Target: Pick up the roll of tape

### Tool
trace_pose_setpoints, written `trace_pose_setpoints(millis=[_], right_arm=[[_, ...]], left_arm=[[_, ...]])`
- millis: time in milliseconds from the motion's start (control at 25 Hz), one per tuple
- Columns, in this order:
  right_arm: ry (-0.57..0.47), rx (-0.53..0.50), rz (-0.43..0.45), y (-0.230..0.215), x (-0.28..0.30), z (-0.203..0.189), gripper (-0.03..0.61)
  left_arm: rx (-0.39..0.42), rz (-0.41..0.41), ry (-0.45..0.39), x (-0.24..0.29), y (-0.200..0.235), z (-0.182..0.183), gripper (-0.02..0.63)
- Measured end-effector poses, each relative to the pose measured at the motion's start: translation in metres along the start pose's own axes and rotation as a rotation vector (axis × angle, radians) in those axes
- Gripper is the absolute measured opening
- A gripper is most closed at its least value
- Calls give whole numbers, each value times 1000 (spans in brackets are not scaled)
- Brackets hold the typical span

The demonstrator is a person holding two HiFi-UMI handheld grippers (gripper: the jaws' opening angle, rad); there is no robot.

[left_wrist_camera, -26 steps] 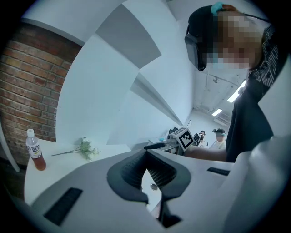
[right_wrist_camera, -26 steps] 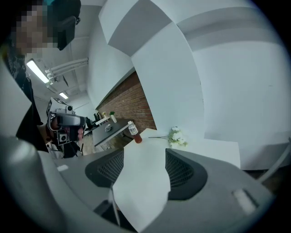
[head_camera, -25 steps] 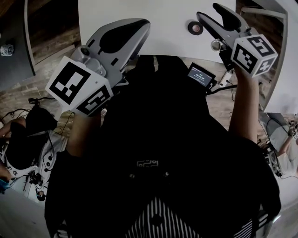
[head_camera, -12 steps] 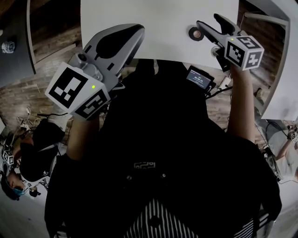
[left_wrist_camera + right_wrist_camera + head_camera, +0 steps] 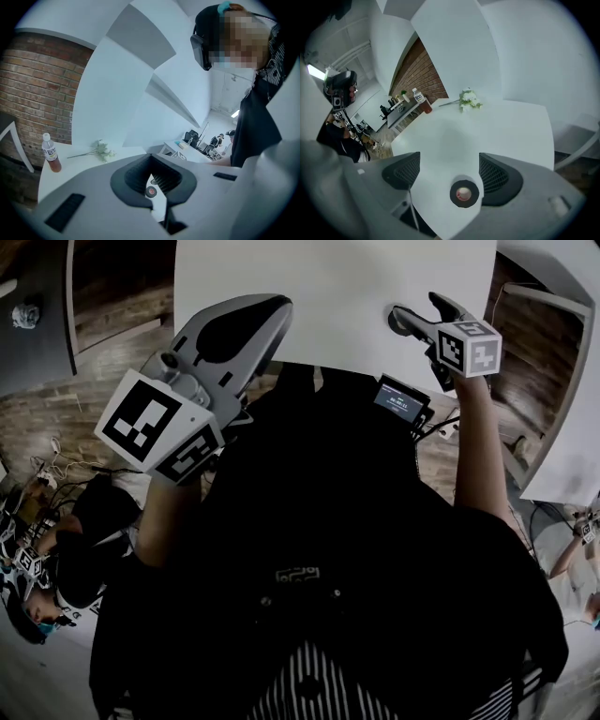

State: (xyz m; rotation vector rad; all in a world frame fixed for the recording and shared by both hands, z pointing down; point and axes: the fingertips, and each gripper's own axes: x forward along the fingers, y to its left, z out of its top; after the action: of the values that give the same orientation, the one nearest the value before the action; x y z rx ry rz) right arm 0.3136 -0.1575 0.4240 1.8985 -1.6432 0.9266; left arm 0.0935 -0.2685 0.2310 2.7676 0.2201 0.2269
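The roll of tape (image 5: 464,192), black with a reddish core, lies flat on the white table (image 5: 487,131) near its front edge. My right gripper (image 5: 450,180) points down at it. Its jaws have just been opening and stand wide, with the roll between them, nearer the right pad (image 5: 494,176) and apart from both. In the head view the right gripper (image 5: 403,320) covers the roll. My left gripper (image 5: 279,306) hovers level over the table's near edge, its tips together on nothing. Through the hollow of the left gripper (image 5: 150,158) the roll (image 5: 151,191) shows far off.
A bottle of brown liquid (image 5: 419,99) and a sprig of white flowers (image 5: 468,99) lie at the table's far side. A small lit screen (image 5: 398,401) hangs at the person's chest. A brick wall and other people stand beyond the table.
My right gripper has sunk toward the table and over the roll, which showed beside it before. Its jaws are wider. The left gripper has hardly moved.
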Motion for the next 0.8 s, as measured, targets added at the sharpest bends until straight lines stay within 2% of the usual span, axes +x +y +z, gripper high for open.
trace_pose_setpoints(millis=[600, 800], right_arm=[[171, -45, -62, -19, 37, -84, 405], [176, 3, -64, -25, 41, -99, 405]], left_arm=[[-17, 86, -18, -24, -19, -12, 6], [-43, 97, -41, -33, -31, -10, 6]])
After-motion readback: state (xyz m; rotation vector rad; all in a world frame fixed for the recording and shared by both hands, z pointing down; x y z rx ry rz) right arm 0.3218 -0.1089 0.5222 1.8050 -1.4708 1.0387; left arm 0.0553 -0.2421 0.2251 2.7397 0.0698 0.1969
